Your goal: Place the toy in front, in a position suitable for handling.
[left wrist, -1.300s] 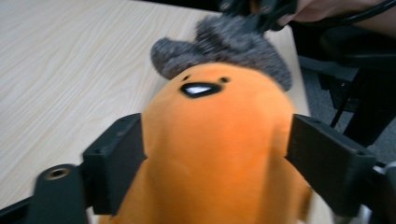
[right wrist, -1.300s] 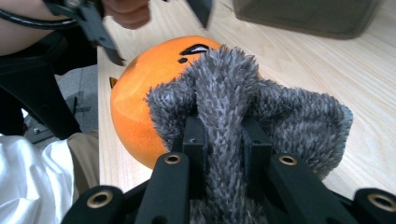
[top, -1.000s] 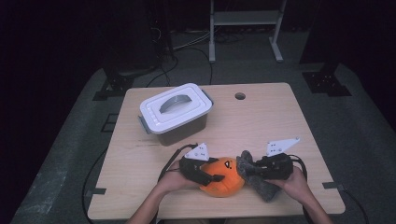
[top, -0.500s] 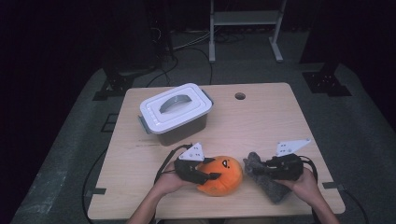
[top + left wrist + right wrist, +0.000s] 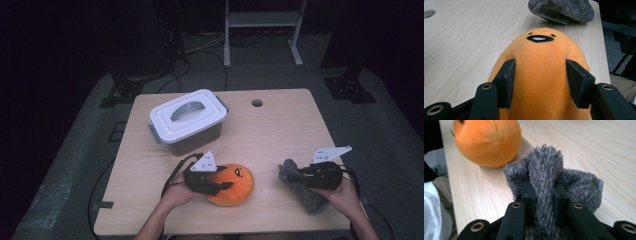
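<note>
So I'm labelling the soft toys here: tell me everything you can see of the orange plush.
The orange plush is a rounded, egg-like soft toy of smooth fleece with a seam across its back and a small embroidered face: two dot eyes above an open black mouth. It lies on the wooden table near the front edge. The left gripper has its jaws pressed into both its sides. The grey furry toy lies apart to its right.

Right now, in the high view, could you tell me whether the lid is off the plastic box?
No, the white lid sits closed on the plastic box, with its grey handle on top.
</note>
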